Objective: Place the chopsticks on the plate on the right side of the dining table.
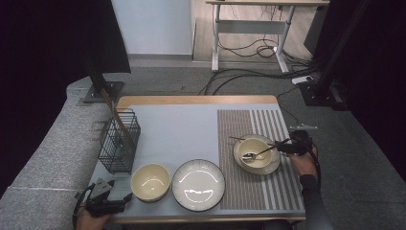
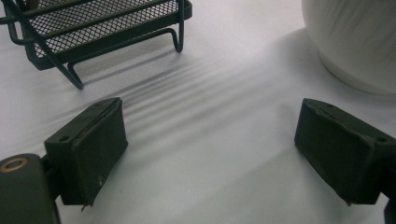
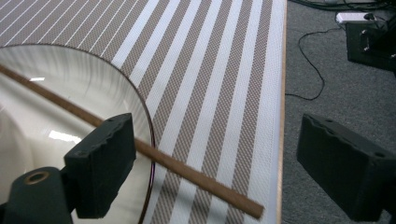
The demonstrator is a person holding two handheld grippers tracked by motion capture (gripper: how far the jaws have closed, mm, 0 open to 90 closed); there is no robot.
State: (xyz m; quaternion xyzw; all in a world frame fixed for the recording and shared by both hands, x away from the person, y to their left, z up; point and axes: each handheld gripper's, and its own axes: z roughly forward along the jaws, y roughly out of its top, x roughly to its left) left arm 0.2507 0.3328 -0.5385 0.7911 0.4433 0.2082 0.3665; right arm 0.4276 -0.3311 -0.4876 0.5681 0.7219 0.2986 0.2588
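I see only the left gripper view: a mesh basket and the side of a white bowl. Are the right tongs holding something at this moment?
Observer: No. The right tongs stand open; a wooden handle lies between the pads, unclamped.
Operator: Where does this handle lead?
Observer: Into a small bowl standing on a saucer, on the striped placemat.
Operator: What is on the other side of my bowl?
Observer: A large plate, empty, just right of the cream bowl.

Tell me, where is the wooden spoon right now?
In the high view, the wooden spoon lies in the small bowl on the striped mat, right side, just off the right gripper.
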